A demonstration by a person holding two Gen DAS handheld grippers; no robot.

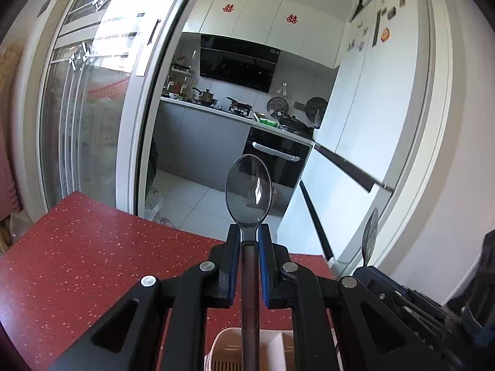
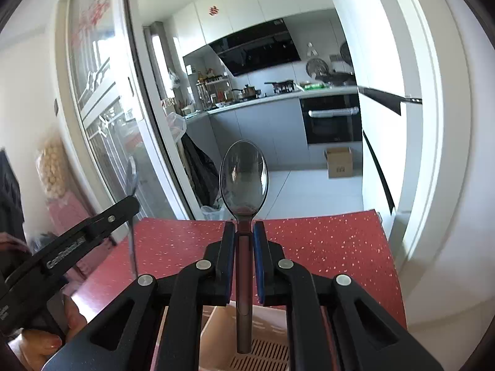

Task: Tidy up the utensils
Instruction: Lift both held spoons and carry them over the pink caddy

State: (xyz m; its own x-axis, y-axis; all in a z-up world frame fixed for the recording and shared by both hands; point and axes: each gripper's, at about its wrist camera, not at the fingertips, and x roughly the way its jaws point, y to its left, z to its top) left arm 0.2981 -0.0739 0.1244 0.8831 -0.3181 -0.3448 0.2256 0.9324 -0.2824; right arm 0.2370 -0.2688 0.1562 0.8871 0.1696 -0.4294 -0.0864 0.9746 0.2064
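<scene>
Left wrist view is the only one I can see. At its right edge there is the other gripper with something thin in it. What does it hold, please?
Observer: The right gripper is shut on a second spoon, bowl up and clamped at the neck.
Operator: Where does the handle of it end?
Observer: It hangs down inside the rim of the holder, above a slotted floor. I cannot tell whether it touches.
Operator: And how does my own gripper look from that side?
Observer: The left gripper is seen side-on at the left edge, and a bare hand shows below it.
</scene>
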